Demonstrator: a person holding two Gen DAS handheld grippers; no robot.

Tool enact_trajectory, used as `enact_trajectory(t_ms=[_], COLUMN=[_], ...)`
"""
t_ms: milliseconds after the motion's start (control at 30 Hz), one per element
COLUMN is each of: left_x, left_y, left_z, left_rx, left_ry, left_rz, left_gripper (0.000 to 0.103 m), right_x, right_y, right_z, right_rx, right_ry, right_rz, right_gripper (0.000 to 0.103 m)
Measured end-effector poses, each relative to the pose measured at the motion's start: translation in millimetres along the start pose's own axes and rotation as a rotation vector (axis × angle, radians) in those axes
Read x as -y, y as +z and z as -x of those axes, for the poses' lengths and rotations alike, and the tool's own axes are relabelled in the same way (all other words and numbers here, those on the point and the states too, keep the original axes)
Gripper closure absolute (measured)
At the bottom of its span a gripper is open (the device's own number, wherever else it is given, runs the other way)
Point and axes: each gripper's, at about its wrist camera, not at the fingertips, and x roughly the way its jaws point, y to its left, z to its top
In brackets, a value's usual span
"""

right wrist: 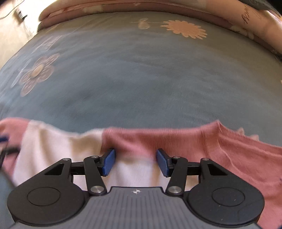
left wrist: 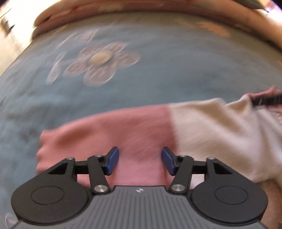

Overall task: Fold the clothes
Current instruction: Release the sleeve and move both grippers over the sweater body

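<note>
Motion blur smears the flower print point(left wrist: 98, 61) on the bedspread point(left wrist: 176, 70), the pink and cream garment point(left wrist: 141, 126) runs off the frame's right edge, and a dark object point(left wrist: 267, 100) there is too blurred to identify.

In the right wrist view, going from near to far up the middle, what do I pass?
Right tool, standing open → pink and cream knitted garment → grey-blue flowered bedsheet → peach daisy print → pink quilt along the far edge.

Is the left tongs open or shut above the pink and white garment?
Open. The left tongs show a wide gap between the blue pads, and the pink and white garment lies below, not pinched.
</note>
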Motion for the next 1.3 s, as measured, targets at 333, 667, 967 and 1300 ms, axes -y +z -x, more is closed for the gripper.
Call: enact_trajectory(t_ms=[333,667,967,1300], left_x=[22.5,104.3,80.4,126.2], left_y=[21.0,17.1,29.0,21.2], left_z=[34.1,13.4,3.4,32.1], left_rx=[0.039,0.057,0.032,0.021], left_ry=[-0.138,-0.417,-0.222,-0.370], left_rz=[-0.084,-0.221,-0.203,-0.302], left_gripper=[0.042,0.042,0.042,0.041], right_x=[45.7,74.8,78.6,138.9], right_y=[15.3,-48.9,-18.7,-54.2], right_z=[49.7,46.9,16.3,110.5], right_rx=[0.033,-0.047,0.043,-0.004], right_ry=[0.021,-0.076,-0.102,-0.193], right_rz=[-0.080,-0.122,-0.109,-0.192], right_gripper=[0.041,0.041,0.023,0.024])
